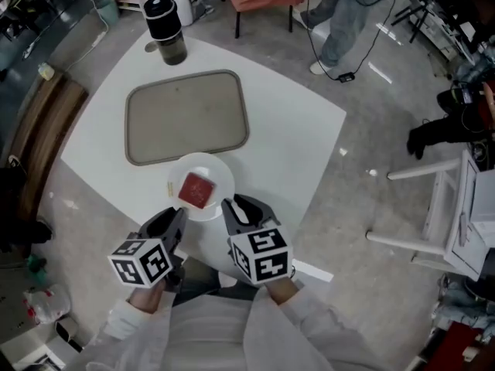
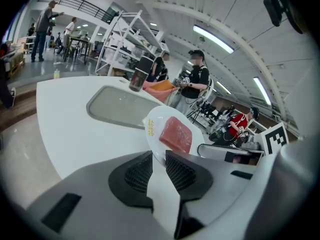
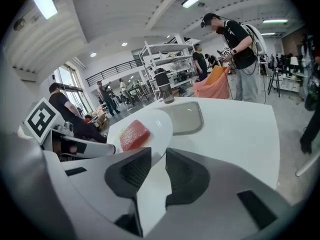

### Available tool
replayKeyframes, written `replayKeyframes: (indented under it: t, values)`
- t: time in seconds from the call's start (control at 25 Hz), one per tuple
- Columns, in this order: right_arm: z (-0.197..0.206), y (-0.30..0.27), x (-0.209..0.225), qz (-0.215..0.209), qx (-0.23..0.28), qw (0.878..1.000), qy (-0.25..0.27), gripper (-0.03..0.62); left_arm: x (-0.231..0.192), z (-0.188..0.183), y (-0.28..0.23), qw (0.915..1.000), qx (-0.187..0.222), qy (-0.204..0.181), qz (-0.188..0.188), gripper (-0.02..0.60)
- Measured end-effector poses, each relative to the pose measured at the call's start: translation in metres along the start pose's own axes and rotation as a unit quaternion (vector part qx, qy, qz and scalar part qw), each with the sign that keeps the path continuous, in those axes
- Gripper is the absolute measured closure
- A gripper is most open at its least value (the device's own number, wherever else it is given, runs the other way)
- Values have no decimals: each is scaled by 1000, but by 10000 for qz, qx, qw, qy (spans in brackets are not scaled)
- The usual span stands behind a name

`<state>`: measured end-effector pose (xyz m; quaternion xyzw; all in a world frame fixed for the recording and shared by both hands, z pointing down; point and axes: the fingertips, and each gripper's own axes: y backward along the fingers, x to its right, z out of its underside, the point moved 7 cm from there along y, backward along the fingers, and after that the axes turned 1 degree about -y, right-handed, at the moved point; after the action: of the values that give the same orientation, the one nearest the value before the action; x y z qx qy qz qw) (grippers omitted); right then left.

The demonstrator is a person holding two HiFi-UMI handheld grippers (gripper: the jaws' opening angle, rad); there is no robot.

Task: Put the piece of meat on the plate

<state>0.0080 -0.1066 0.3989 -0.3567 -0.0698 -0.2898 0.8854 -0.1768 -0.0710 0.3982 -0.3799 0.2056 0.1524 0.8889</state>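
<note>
Since the meat [image 1: 196, 189] lies on the plate [image 1: 220, 170]: the placing looks done from where I stand, and what is in hand seems to be the close of the job
Meat: a red block, lying flat near the plate's middle, with no gripper touching it
Plate: white and round, on the desk [image 1: 286, 130] near its front edge, just in front of the tray [image 1: 186, 114], which is bare
Left gripper [image 1: 174, 219]: at the desk's near edge, just beside the plate's rim on the person's side; its jaws stand a little apart with only desk showing through the gap, and it has hold of nothing
Right gripper [image 1: 244, 207]: next to the left one, also just short of the rim; jaws apart, nothing between them
Bottle [image 1: 165, 28]: dark, at the far corner beyond the tray, well apart from all this
Next move: I'd judge little is called for, only that both grippers keep off the rim so the plate isn't nudged
Risk: the plate sits close to the front edge, so a knock towards the person could tip it off
Doubt: whether the left tip grazes the rim I cannot tell
</note>
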Motion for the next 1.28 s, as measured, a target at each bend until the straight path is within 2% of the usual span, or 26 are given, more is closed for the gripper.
replayKeyframes:
  t: [0.2,0.48,0.88,1.28]
  values:
    - [-26,-23,4,184,158,9997,-44,497,-16,-36,-22,9995,-22,-243,199,497]
    - [-50,-63,6,261,-35,9995,-200,497,-44,-71,-44,9991,-205,-241,279,497]
    - [-87,-133,12,255,-134,9991,-302,497,-90,-121,-80,9994,-218,-162,209,497]
    - [-104,-179,26,258,-443,9976,-470,496,-117,-148,-112,9984,-516,-95,189,497]
